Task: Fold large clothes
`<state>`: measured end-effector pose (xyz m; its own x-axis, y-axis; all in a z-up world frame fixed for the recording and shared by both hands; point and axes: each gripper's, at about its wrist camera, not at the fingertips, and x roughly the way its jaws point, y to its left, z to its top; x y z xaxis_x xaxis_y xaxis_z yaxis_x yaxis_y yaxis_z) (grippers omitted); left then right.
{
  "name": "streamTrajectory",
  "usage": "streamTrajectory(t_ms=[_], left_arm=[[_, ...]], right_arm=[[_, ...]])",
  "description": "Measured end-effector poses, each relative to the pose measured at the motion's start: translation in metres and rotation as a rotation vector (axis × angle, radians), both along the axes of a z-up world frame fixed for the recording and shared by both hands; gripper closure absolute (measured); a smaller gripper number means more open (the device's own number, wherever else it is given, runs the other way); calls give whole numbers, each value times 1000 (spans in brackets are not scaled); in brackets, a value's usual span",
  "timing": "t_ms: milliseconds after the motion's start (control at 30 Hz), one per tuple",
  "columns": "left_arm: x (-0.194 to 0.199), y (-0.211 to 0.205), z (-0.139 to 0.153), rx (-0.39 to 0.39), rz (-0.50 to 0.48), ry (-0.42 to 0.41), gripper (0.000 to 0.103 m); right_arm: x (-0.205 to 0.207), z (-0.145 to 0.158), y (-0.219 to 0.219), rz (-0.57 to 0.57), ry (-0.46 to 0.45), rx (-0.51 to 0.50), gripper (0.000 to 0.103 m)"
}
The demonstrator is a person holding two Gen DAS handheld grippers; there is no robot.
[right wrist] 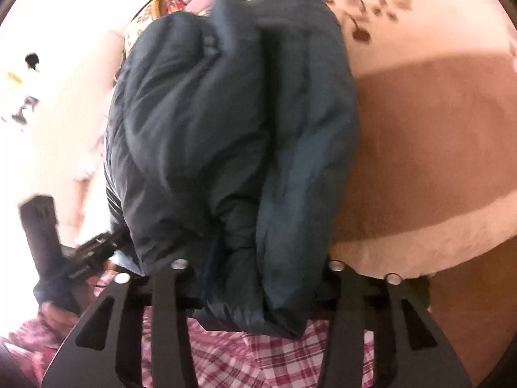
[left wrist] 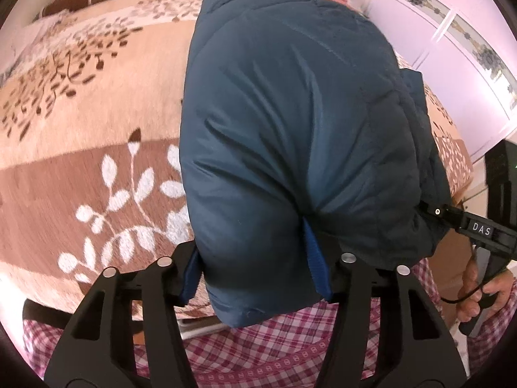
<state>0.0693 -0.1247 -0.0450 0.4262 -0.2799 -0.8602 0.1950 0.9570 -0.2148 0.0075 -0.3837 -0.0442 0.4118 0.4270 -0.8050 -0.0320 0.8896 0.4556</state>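
A bulky dark blue padded jacket (left wrist: 290, 135), folded into a thick bundle, lies over a peach and brown plush blanket with a white leaf pattern (left wrist: 97, 168) on the bed. The left gripper (left wrist: 258, 258) has its two blue-padded fingers (left wrist: 315, 258) spread around the jacket's near end, the fabric bulging between them and filling the gap. The right gripper (right wrist: 258, 268) likewise clamps a thick wad of the same jacket (right wrist: 232, 123) between its wide-set black arms; its finger pads are hidden by cloth. At the right edge of the left view, the person's hand (left wrist: 481, 287) grips the other tool's handle. Pink checked fabric (left wrist: 274, 349) shows nearest the cameras.
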Motion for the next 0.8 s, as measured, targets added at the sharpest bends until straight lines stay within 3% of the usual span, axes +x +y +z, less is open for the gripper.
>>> streamTrajectory(t_ms=[133, 300, 467, 800], left_arm=[[-3, -1, 10, 41, -24, -68, 55], [-2, 7, 22, 73, -35, -146, 60], [8, 23, 29, 101, -24, -216, 61], [46, 87, 29, 110, 107, -265, 62]], right_arm=[[-5, 17, 25, 32, -96, -147, 73], [-6, 24, 51, 67, -168, -244, 76], [-4, 22, 68, 95, -224, -286, 76], [54, 23, 123, 202, -315, -354, 76]])
